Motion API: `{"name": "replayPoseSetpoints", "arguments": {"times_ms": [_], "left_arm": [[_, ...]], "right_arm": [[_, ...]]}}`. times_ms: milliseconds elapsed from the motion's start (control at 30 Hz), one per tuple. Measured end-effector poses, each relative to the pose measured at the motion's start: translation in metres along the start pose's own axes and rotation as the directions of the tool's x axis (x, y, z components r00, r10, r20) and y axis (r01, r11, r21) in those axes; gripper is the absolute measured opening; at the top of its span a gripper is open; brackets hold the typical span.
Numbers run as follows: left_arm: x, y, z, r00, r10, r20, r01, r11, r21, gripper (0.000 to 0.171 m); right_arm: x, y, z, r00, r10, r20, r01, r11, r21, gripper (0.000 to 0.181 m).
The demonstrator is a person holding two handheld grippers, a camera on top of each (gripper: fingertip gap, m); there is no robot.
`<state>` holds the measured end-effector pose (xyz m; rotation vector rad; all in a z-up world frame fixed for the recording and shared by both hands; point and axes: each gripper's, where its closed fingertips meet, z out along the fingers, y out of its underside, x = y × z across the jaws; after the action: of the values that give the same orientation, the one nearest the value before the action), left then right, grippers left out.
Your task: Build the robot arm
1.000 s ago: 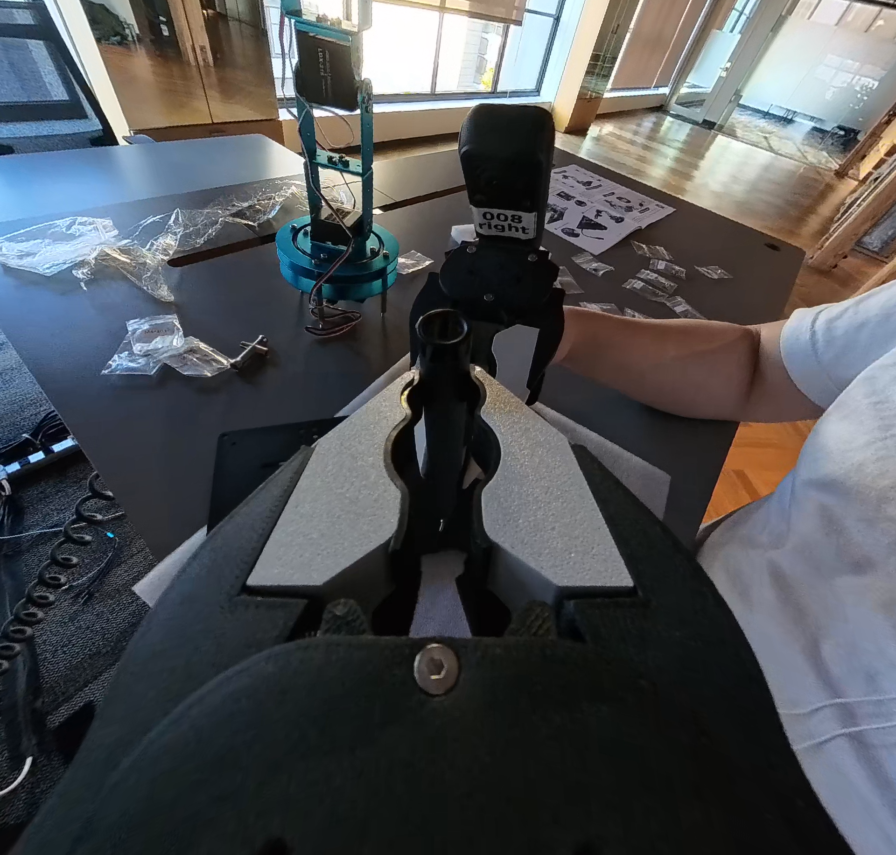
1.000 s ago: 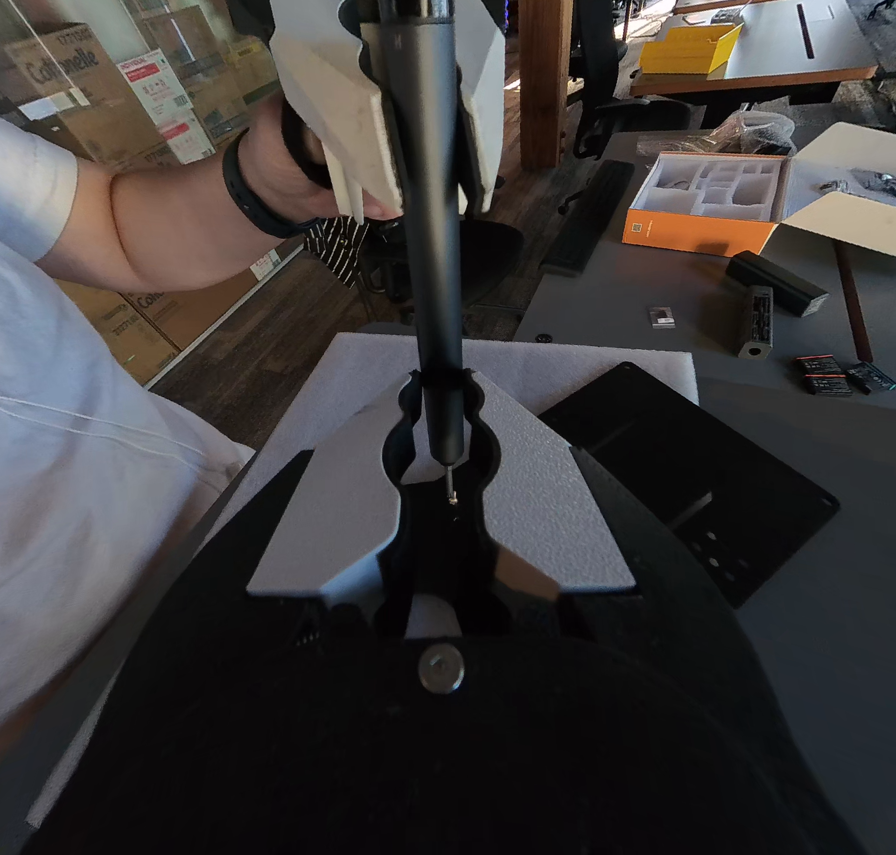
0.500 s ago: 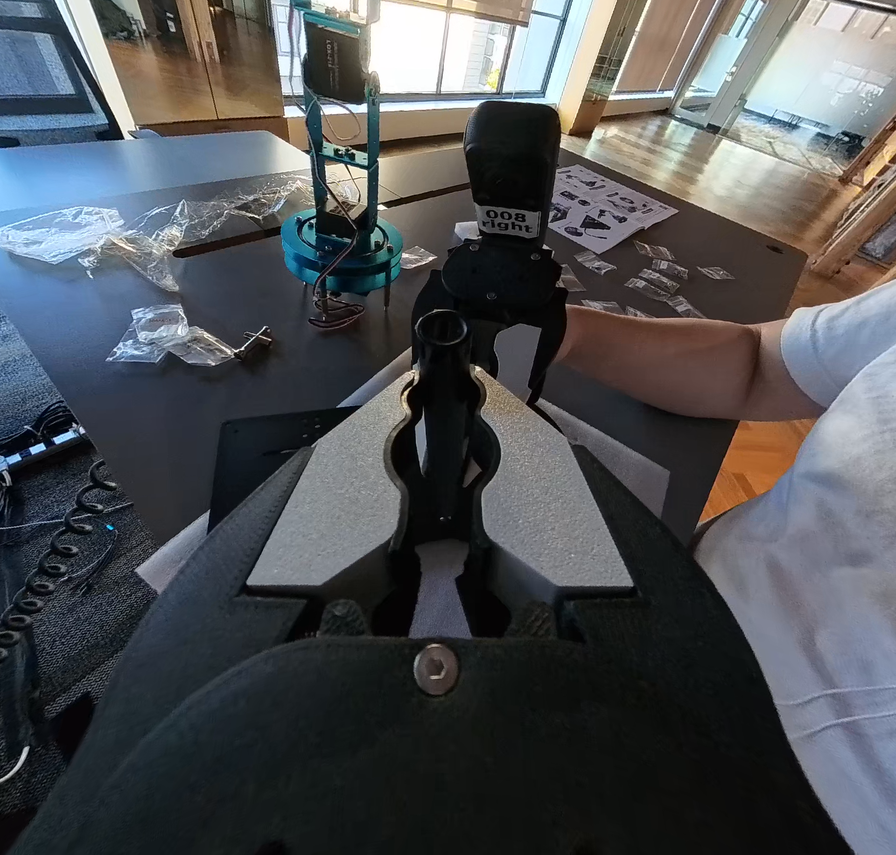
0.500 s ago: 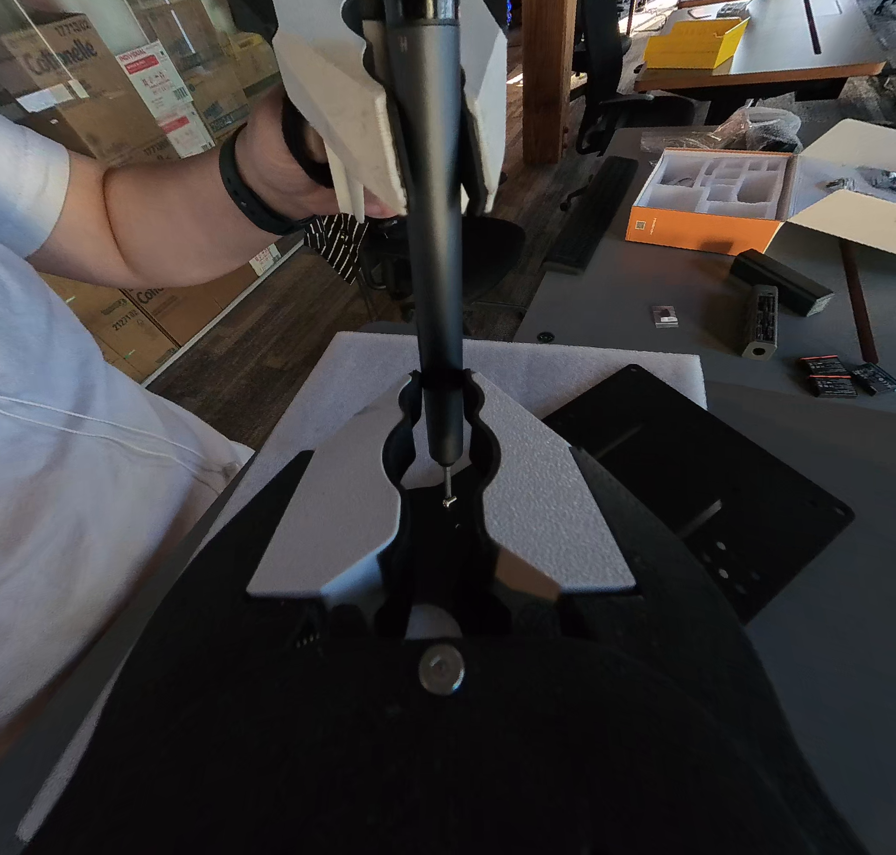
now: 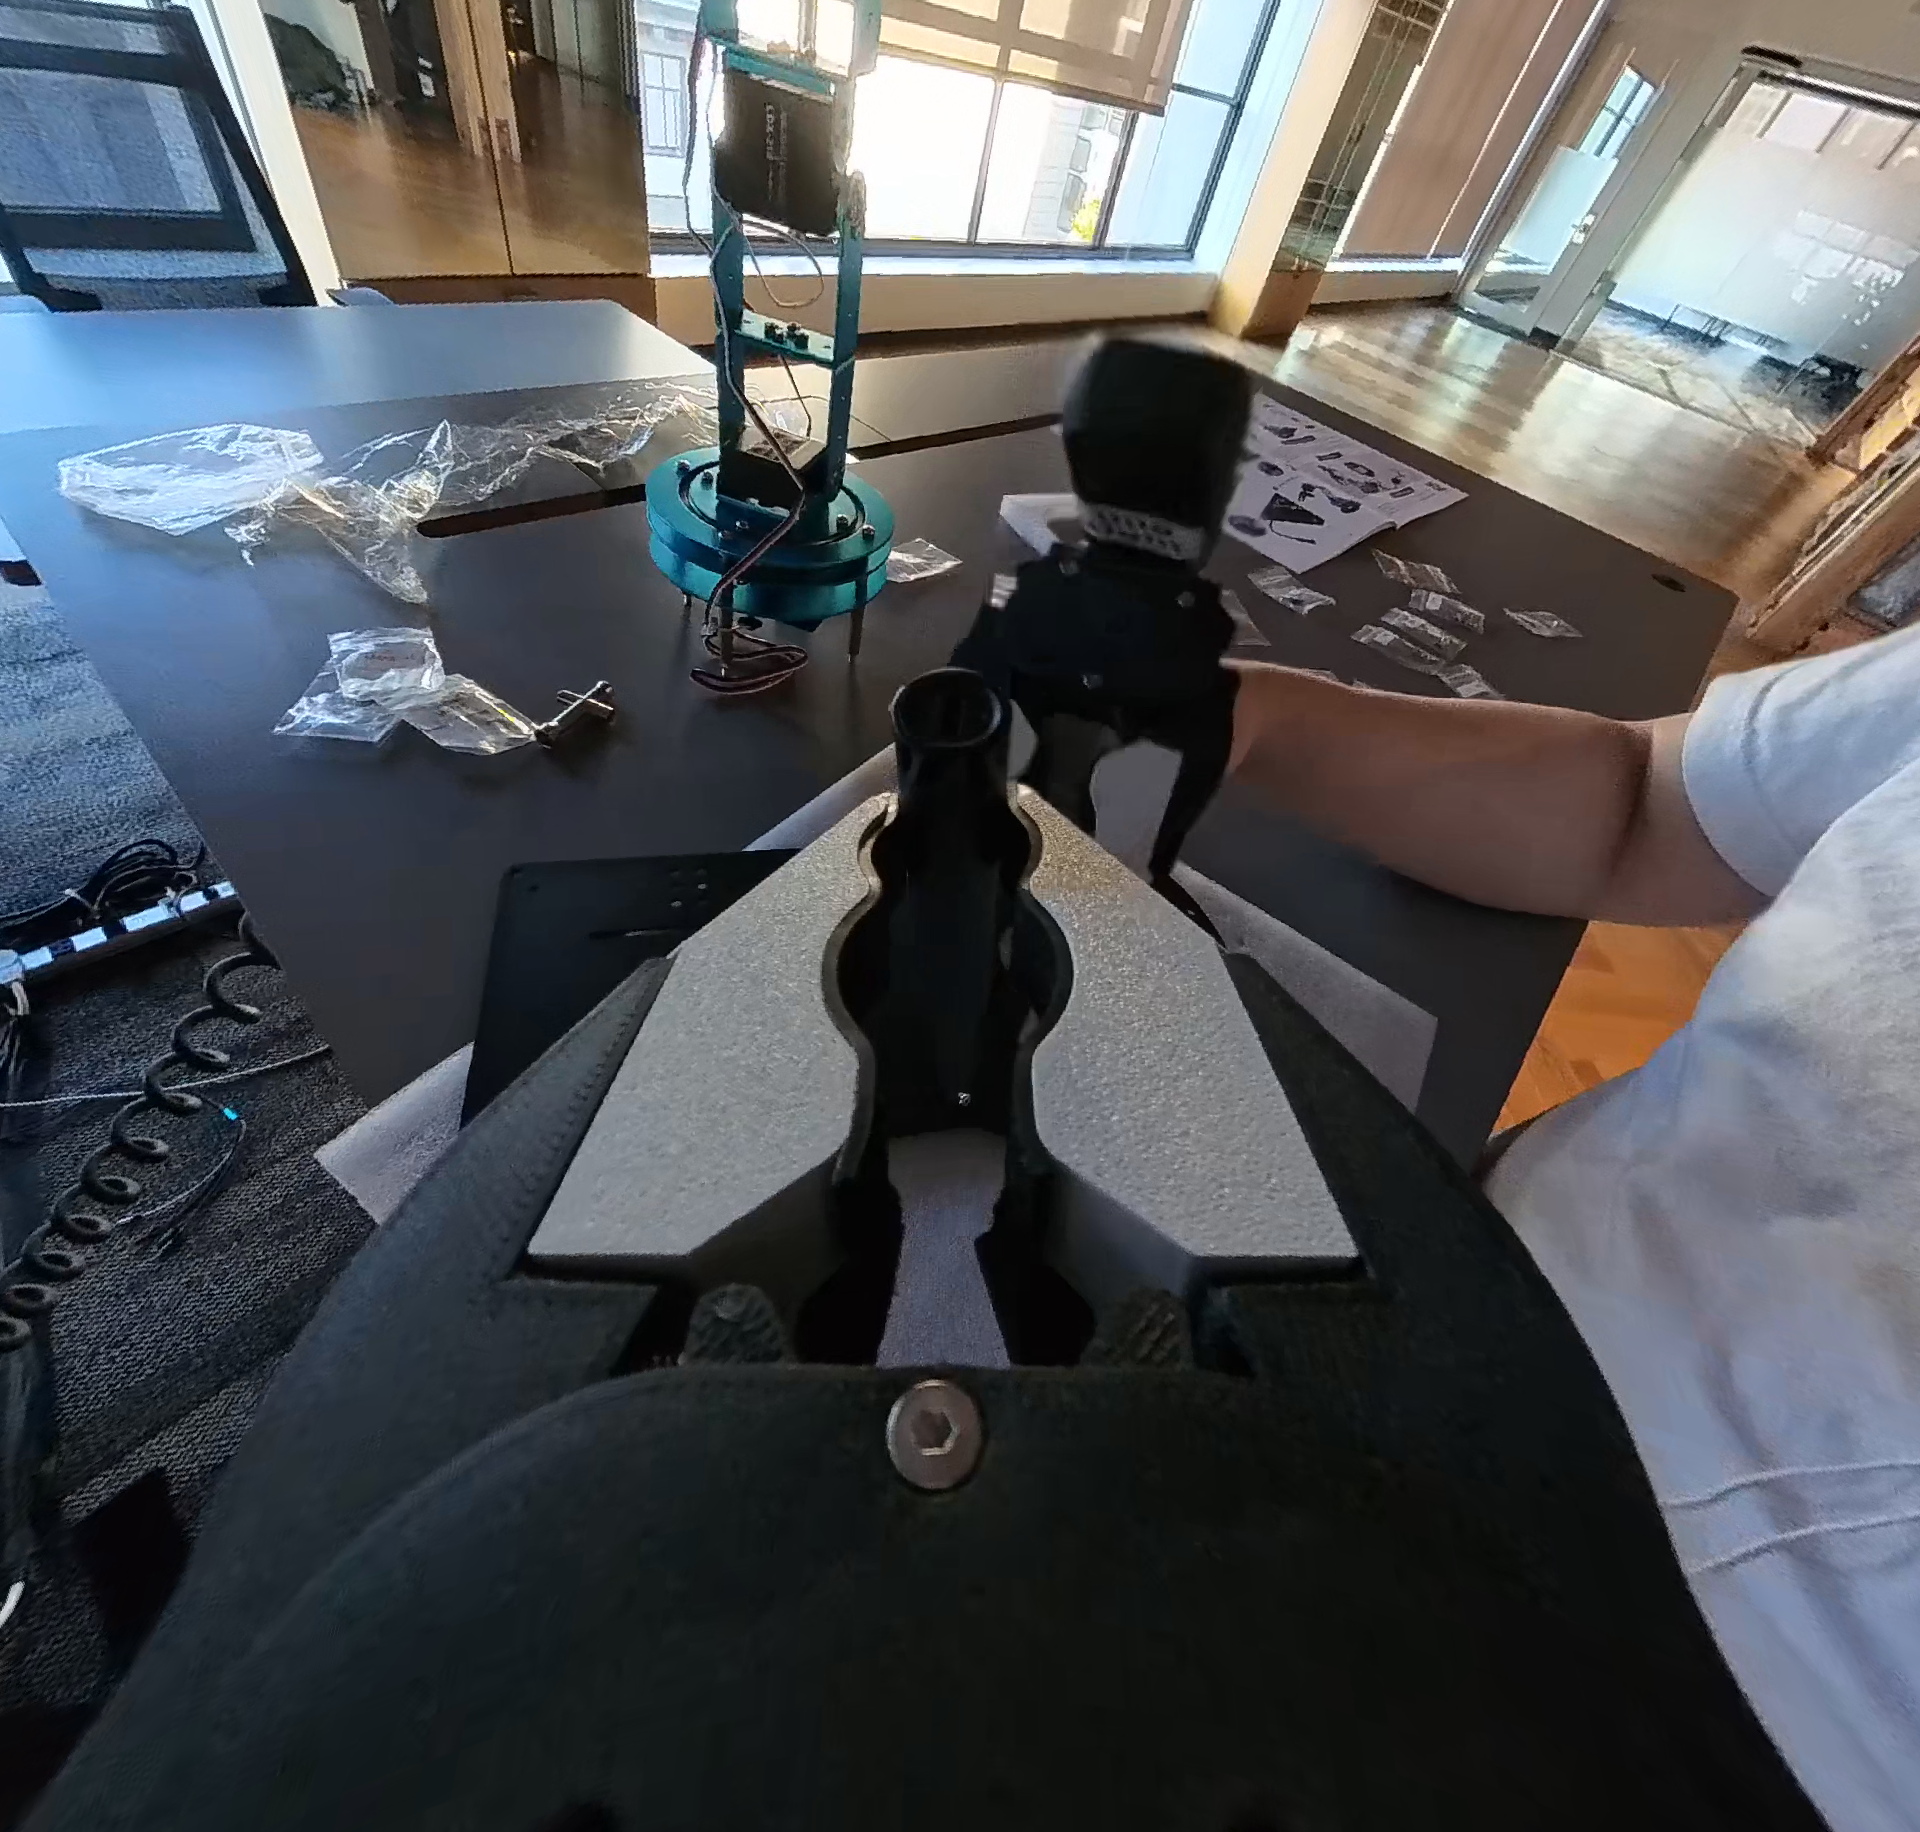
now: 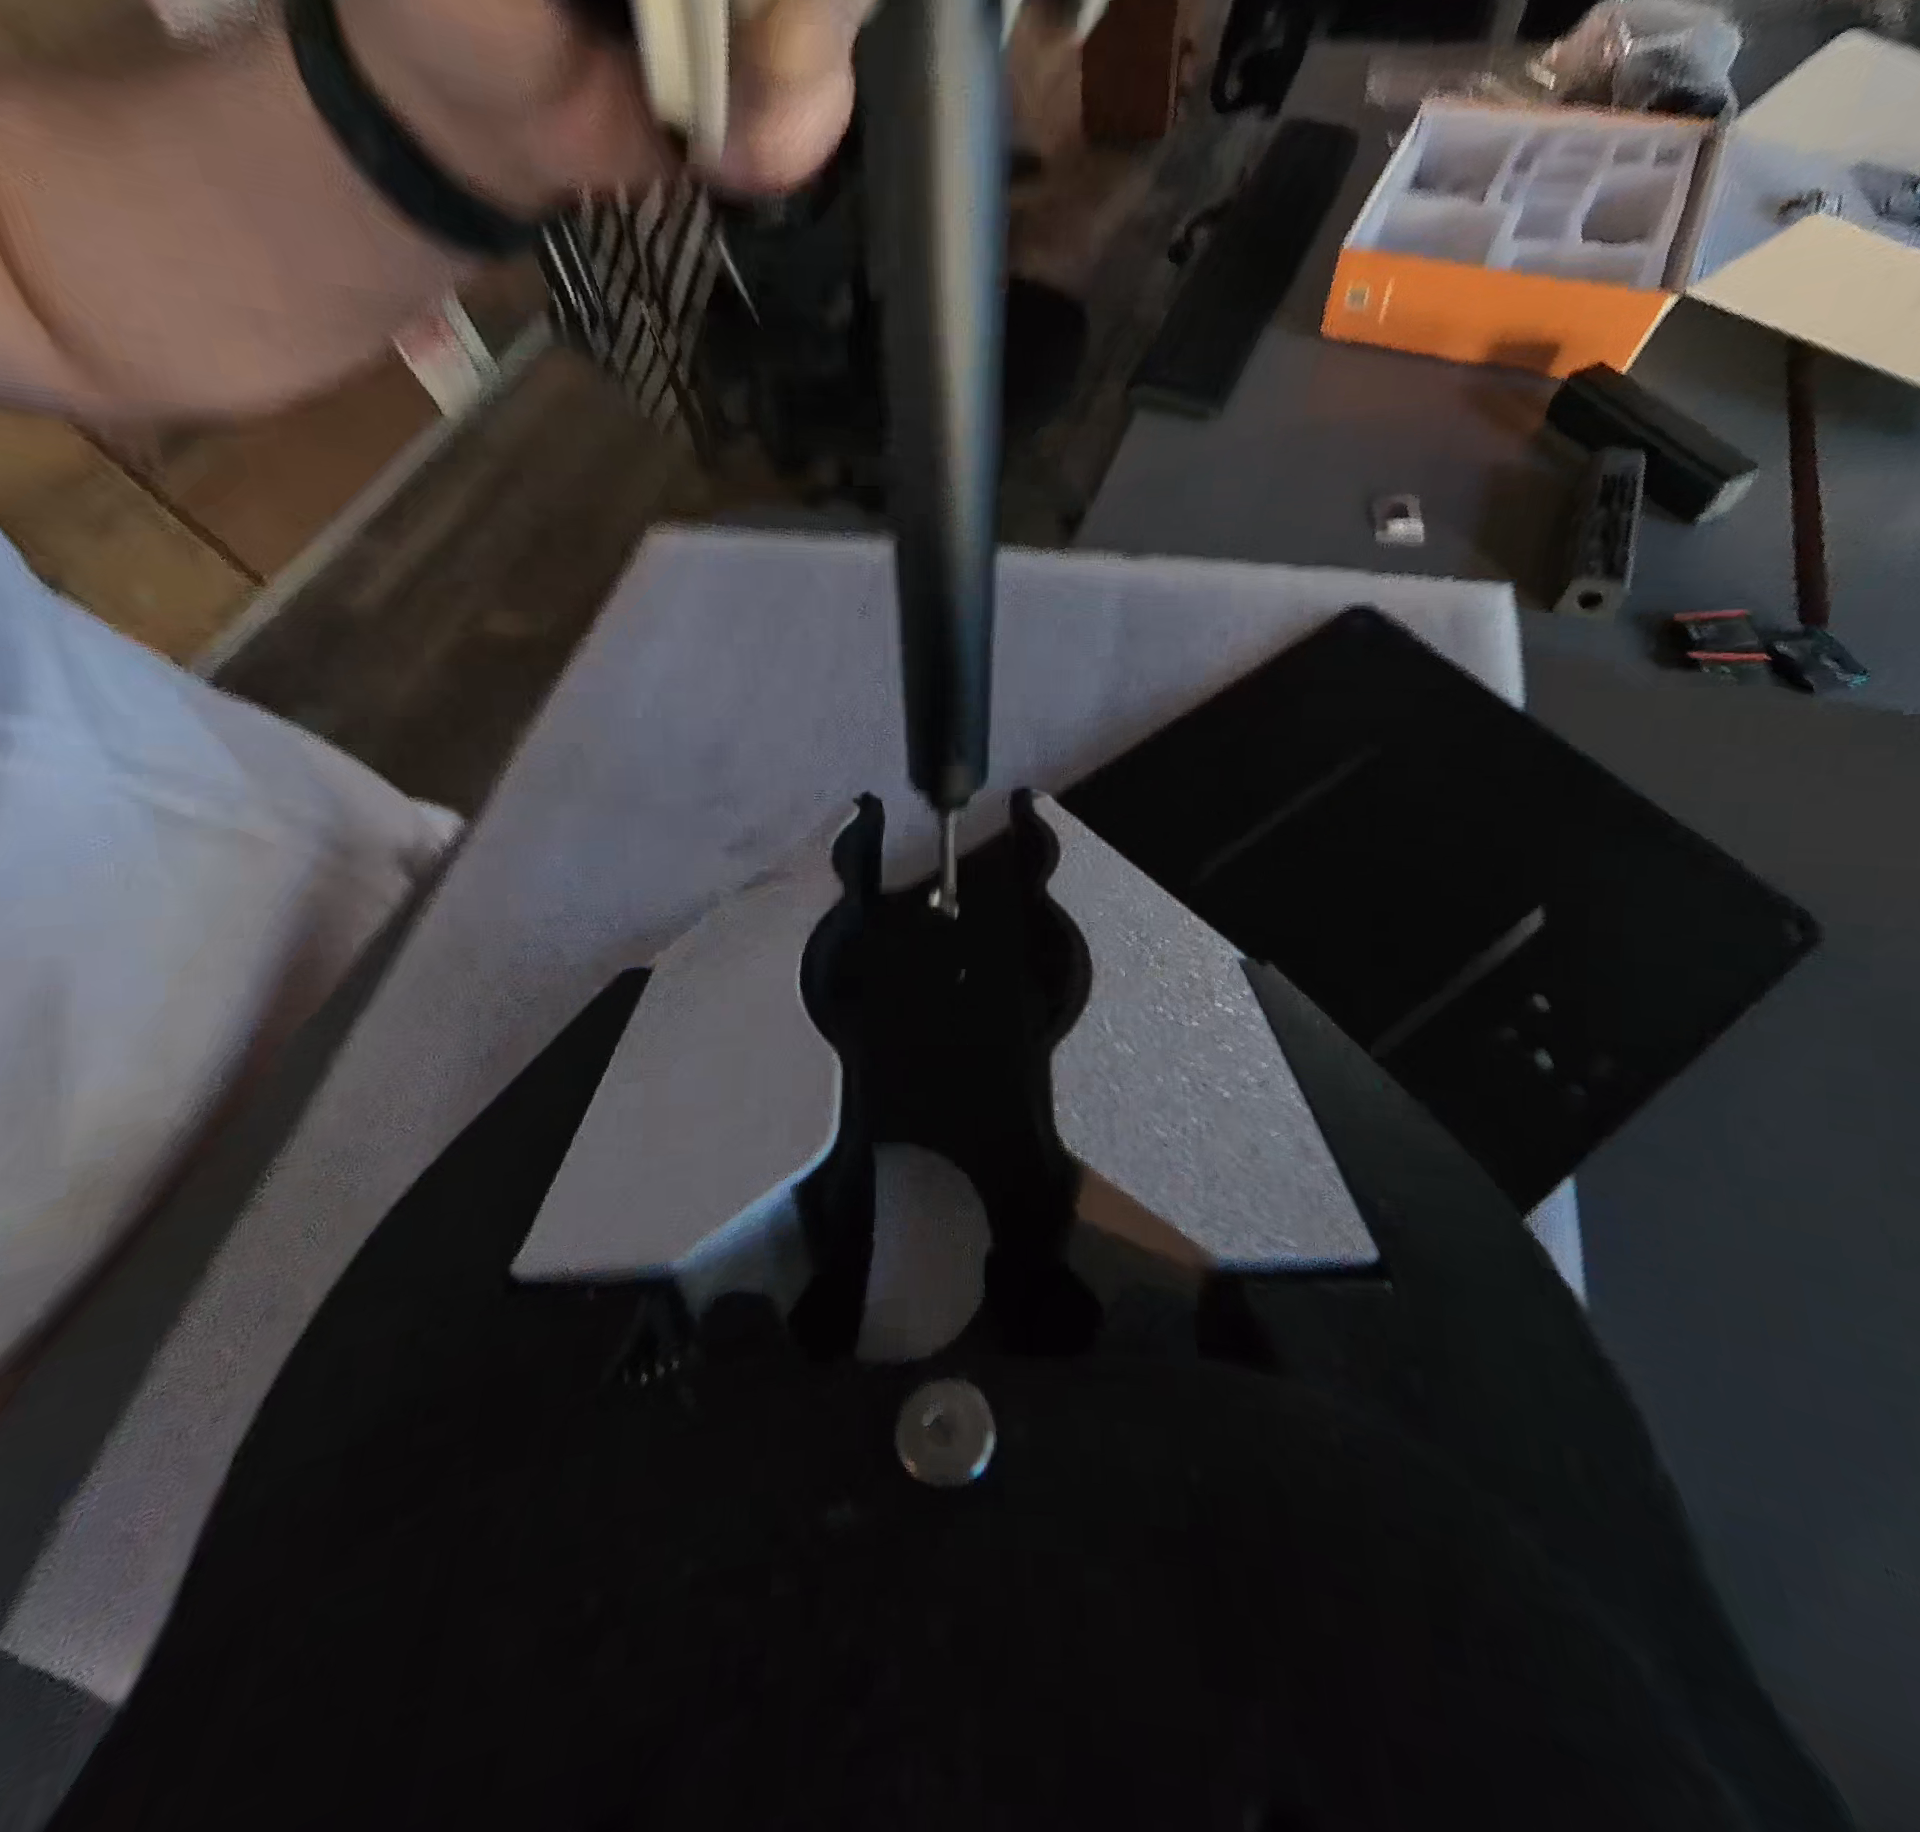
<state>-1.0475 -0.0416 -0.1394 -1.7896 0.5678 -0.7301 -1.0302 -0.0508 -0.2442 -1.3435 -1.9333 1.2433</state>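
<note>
My left gripper (image 5: 951,816) is shut on a black pen-shaped screwdriver (image 5: 945,909), which stands steeply with its bit pointing down. In the right wrist view the screwdriver (image 6: 940,432) comes down from the blurred left gripper (image 6: 707,37). Its bit touches the top of a small black part (image 6: 951,1034) held between the fingers of my right gripper (image 6: 945,816). The right gripper also shows blurred in the left wrist view (image 5: 1132,639), just beyond the screwdriver. Below lie a white foam sheet (image 6: 727,691) and a black metal plate (image 6: 1455,847).
A teal robot-arm base (image 5: 769,546) stands mid-table, with plastic bags (image 5: 405,681), a small T-handle key (image 5: 577,717), a printed sheet (image 5: 1340,494) and small parts bags (image 5: 1423,629) around it. An open orange box (image 6: 1507,255) and black blocks (image 6: 1642,442) lie to the right. Cables (image 5: 125,1055) lie on the floor. About 11 cm separates my left fingertips from my right.
The right gripper has drawn back, so the bit now sits at its fingertips instead of deep between the fingers. Both views show motion blur. The left gripper keeps its hold.
</note>
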Motion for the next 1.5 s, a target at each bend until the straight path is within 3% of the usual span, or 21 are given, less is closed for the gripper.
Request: {"name": "replayPoseSetpoints", "arguments": {"times_ms": [133,400,633,833,967,1133,1333,1500], "left_arm": [[0.001,0.0,0.0,1.0,0.006,-0.001,-0.006,1.0,-0.001,0.016],[0.001,0.0,0.0,1.0,0.007,-0.007,-0.007,1.0,0.001,0.015],[-0.004,-0.001,-0.008,1.0,-0.009,0.014,0.009,1.0,0.022,0.016],[-0.001,-0.007,-0.011,0.999,-0.043,-0.019,0.044,0.997,0.057,0.015],[-0.001,-0.014,-0.018,0.999,-0.034,-0.003,0.034,0.997,0.075,0.016],[0.0,-0.018,-0.027,0.999,-0.054,0.007,0.053,0.992,0.117,0.016],[0.002,-0.015,-0.041,0.996,-0.088,0.019,0.084,0.986,0.146,0.016],[0.001,-0.013,-0.051,0.994,-0.101,0.037,0.093,0.982,0.165,0.015]], "right_arm": [[-0.007,0.033,0.019,0.991,-0.136,-0.013,0.131,0.973,-0.19,0.015],[-0.004,0.039,0.022,0.995,-0.093,-0.019,0.086,0.969,-0.231,0.005],[-0.003,0.041,0.018,1.0,-0.006,-0.004,0.005,0.974,-0.225,0.012],[-0.004,0.042,0.01,0.991,-0.132,0.005,0.128,0.947,-0.294,0.015],[-0.003,0.043,0.005,0.942,-0.331,0.05,0.321,0.85,-0.417,0.014],[-0.003,0.04,0.007,0.84,-0.523,0.145,0.522,0.704,-0.481,0.007],[0.0,0.043,0.009,0.757,-0.591,0.279,0.63,0.546,-0.552,0.008],[-0.002,0.044,0.012,0.727,-0.586,0.358,0.668,0.484,-0.565,0.008]]}}
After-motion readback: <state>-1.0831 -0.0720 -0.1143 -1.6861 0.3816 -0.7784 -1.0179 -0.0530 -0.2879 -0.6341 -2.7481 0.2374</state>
